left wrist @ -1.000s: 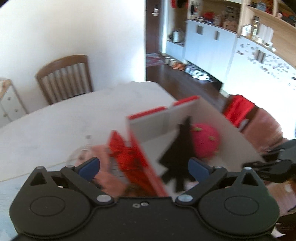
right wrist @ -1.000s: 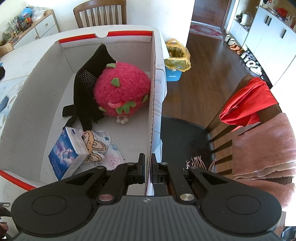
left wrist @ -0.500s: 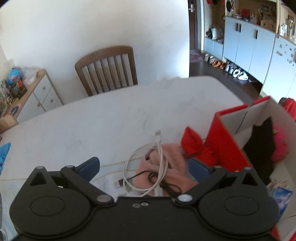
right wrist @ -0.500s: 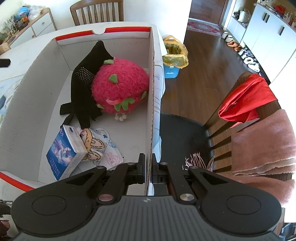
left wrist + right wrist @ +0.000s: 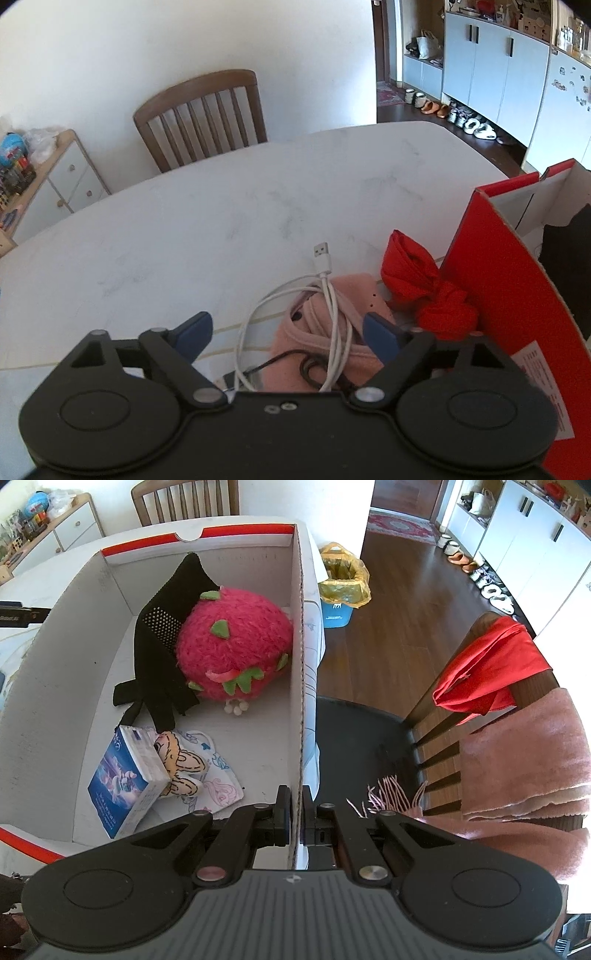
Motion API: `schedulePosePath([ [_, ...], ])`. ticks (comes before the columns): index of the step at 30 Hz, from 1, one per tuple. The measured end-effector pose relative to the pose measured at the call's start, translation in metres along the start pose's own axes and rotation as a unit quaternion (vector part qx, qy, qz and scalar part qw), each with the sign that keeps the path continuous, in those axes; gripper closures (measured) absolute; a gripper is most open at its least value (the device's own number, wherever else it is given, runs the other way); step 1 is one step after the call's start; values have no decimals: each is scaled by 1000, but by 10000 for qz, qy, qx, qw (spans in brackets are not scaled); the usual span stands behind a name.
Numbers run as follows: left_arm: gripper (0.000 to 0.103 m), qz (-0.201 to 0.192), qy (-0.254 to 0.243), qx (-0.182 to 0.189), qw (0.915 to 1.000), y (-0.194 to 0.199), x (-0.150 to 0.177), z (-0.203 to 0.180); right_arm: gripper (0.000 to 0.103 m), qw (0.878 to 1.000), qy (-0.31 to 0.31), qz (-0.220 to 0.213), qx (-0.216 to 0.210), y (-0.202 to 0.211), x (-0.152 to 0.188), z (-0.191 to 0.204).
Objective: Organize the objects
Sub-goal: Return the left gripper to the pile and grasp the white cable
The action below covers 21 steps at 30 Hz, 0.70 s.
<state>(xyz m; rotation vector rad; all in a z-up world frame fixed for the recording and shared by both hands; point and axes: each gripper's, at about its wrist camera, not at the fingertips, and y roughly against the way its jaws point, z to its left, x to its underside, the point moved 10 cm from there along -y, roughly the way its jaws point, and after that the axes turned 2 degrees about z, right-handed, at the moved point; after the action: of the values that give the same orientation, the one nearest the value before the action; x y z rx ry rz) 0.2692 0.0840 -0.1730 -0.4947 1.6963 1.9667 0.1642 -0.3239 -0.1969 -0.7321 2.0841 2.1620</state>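
Note:
My left gripper (image 5: pixel 286 330) is open and hangs over a coiled white USB cable (image 5: pixel 325 291) lying on a pink cloth (image 5: pixel 325 332), with a thin black cable beneath. A crumpled red cloth (image 5: pixel 424 288) lies against the red outer wall of the cardboard box (image 5: pixel 509 280). My right gripper (image 5: pixel 296 818) is shut on the box's right wall (image 5: pixel 298 686). Inside the box lie a pink strawberry plush (image 5: pixel 236 646), a black glove (image 5: pixel 159 653), a blue tissue pack (image 5: pixel 122 779) and a cartoon-print cloth (image 5: pixel 207 775).
The white marble table (image 5: pixel 221 221) stretches away to a wooden chair (image 5: pixel 203 118). A low drawer cabinet (image 5: pixel 48 177) stands at the left. On the right a chair (image 5: pixel 480 709) carries red and pink cloths, and a yellow-lined bin (image 5: pixel 343 579) stands on the floor.
My left gripper has swung left from the box to the cable and pink cloth on the table. The right gripper keeps its hold on the box wall.

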Motion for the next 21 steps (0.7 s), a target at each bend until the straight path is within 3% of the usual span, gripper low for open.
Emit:
schedulePosePath([
  [10,49,267,-53,401,9988,-19,8,-8,99,10000,-27,16,-12,0,0,-1],
  [15,77,273,-61,735,9969,-17,10,-16,99,10000,-28,17,-14,0,0,-1],
  [21,98,321,6,944,9950,-16,12,-22,99,10000,-32,14,-20,0,0,0],
])
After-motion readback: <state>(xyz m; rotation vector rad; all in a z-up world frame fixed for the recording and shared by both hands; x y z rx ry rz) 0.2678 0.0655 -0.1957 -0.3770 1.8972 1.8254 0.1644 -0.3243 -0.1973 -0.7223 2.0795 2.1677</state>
